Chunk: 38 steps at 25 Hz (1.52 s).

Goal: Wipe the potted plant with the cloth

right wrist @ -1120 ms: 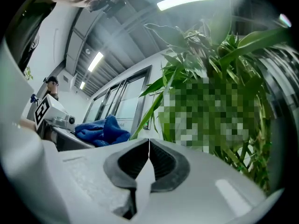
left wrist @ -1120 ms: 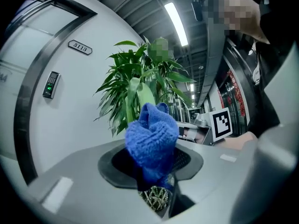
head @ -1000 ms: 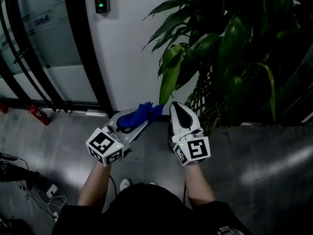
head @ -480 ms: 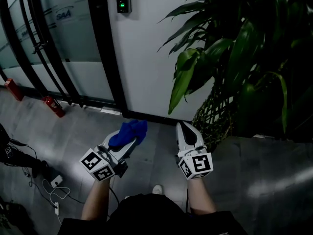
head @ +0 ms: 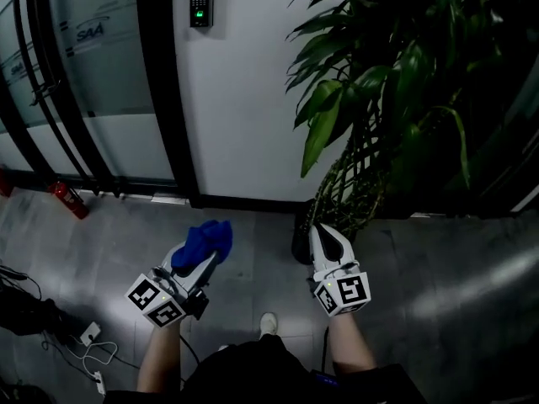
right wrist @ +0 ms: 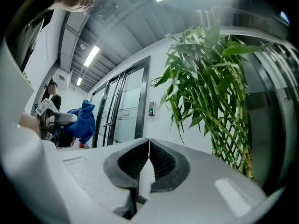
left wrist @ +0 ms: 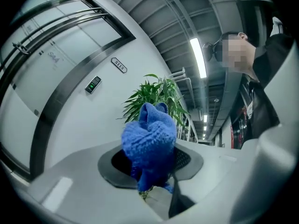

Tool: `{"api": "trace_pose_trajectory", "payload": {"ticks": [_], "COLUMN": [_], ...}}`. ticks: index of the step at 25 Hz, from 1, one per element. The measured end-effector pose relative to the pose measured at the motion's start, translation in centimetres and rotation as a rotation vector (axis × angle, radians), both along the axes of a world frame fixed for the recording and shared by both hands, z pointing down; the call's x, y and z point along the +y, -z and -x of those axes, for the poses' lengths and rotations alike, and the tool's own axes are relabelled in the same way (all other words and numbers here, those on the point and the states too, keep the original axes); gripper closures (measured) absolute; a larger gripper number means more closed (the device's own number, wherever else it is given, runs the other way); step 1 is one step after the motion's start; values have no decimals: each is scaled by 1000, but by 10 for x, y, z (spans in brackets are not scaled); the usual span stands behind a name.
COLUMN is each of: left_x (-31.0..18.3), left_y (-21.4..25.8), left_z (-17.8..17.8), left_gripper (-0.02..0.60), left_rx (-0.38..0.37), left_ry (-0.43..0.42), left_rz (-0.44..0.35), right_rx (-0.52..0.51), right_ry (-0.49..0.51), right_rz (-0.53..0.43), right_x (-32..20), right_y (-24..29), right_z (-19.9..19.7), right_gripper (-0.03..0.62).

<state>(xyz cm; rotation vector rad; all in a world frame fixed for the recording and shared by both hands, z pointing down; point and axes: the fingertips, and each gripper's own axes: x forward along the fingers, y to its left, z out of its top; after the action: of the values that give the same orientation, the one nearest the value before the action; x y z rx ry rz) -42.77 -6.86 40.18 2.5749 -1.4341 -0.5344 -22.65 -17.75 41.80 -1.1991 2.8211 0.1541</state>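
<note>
A tall potted plant with long green leaves stands at the upper right of the head view, its braided stems running down toward a dark pot. My left gripper is shut on a bunched blue cloth, held low over the floor, left of the plant. The cloth fills the jaws in the left gripper view, with the plant behind it. My right gripper is shut with nothing in it, just in front of the stems. In the right gripper view the plant rises at right and the cloth shows at left.
A white wall with a small access keypad stands behind. Glass doors with black frames are at left. A red fire extinguisher lies at the door base. Cables lie on the grey floor at lower left.
Both grippers have dropped lower and back from the plant's leaves, the left still carrying the blue cloth. The view has shifted, so the plant sits further up and right.
</note>
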Motion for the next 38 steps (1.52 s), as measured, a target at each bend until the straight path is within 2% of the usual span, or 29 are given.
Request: {"api": "trace_pose_trajectory", "payload": {"ticks": [3,5,9,13,16,19,22,29,32,38], "left_x": [14,22,30,45,56,55,56,61,65,72], "left_y": [-11,-16,-15,-11,0,7,2,-6,-8,-6], "left_z": [4,-3,-17,-39,-54,-69,-83,-109,-115,-123], "left_gripper": [428,428,428,428,426,426,426,428,427,426], "left_rx": [-18,-22,-14,-7,0,-2,-3,-107,-107,-94], "left_ry": [-57,-118,-189,-247,-262,-240,-184,-40,-17,9], "left_rz": [19,25,8,-7,-30,-51,-34,-36,-33,-30], "right_rx": [6,21,15,-99,-181,-192,-146,-124,-133,-134], "right_ry": [-41,-63,-129,-181,-222,-220,-201,-205,-200,-175], "right_rz": [15,40,55,52,-2,-21,3,26,11,48], "right_x": [39,63,97,130,148,151,159,152,149,140], "right_y": [-2,-5,1,15,35,40,27,12,17,4], "right_z": [1,-2,-22,-53,-77,-97,-113,-158,-168,-169], "right_gripper": [589,589,591,591,590,591,591,590,589,591]}}
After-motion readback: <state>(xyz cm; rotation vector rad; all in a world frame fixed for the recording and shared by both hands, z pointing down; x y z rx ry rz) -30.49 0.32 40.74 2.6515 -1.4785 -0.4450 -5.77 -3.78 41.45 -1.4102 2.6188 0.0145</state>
